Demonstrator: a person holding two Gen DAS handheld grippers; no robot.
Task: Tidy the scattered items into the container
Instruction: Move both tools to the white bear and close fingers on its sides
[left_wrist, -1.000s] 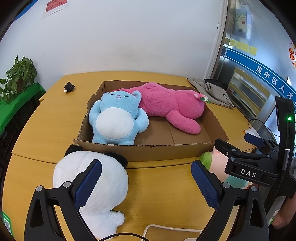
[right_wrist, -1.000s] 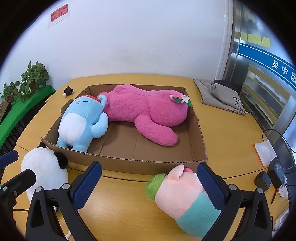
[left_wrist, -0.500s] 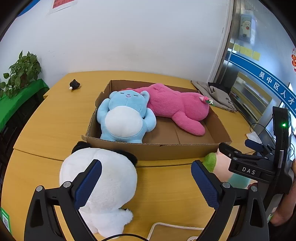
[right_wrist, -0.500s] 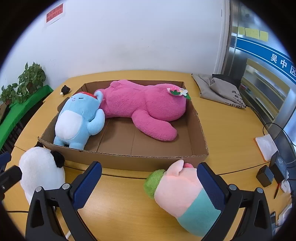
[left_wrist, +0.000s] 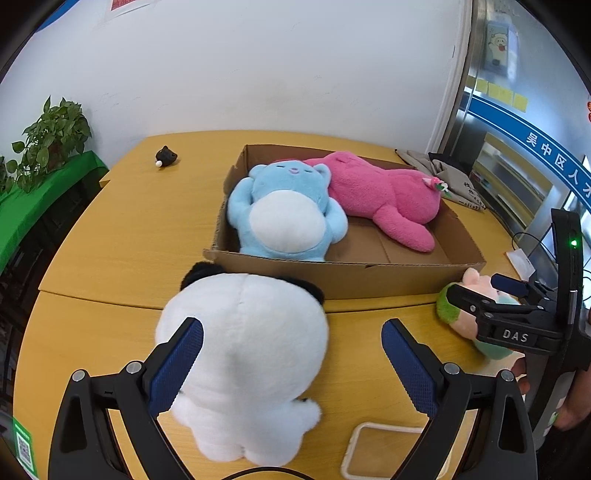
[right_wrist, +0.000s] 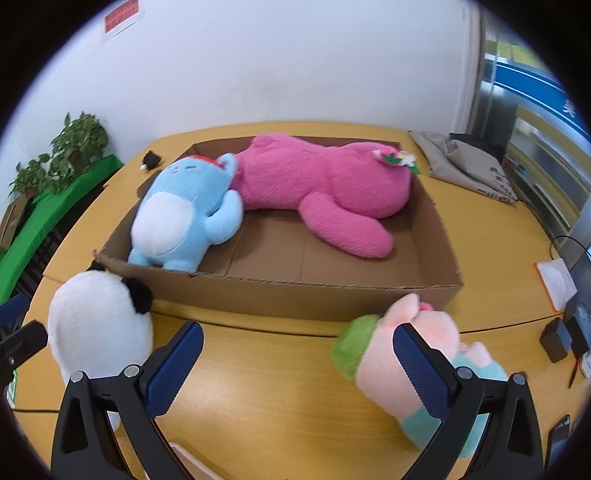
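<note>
Plush all round here, so nothing fragile or heavy by the look of it, just soft, squashy and light. The cardboard box (left_wrist: 347, 275) sits mid-table with a blue bear (left_wrist: 286, 218) at its left end and a pink plush (left_wrist: 384, 192) along its far wall; the near right part of its floor is bare.

Two more toys lie out on the table (left_wrist: 122, 236), both right against the box's near wall: a white panda (left_wrist: 243, 350) toward the near left corner of the box, and a pink-and-green plush (right_wrist: 402, 354) by its near right corner.

The left gripper (left_wrist: 291, 363) has its fingers spread wide, the left one over the panda's side, the right one out over bare wood, gripping nothing. The right gripper (right_wrist: 297, 363) is just as wide open, with its right finger in front of the pink-and-green plush, also empty.

For the panda I'd guess a pinch across the round body gives way a lot, so the fingers need to close deep into the stuffing, or it slips out. Fuzzy fabric should give decent friction though. Same for the other one: go for the thick middle, not the floppy green tuft.
</note>
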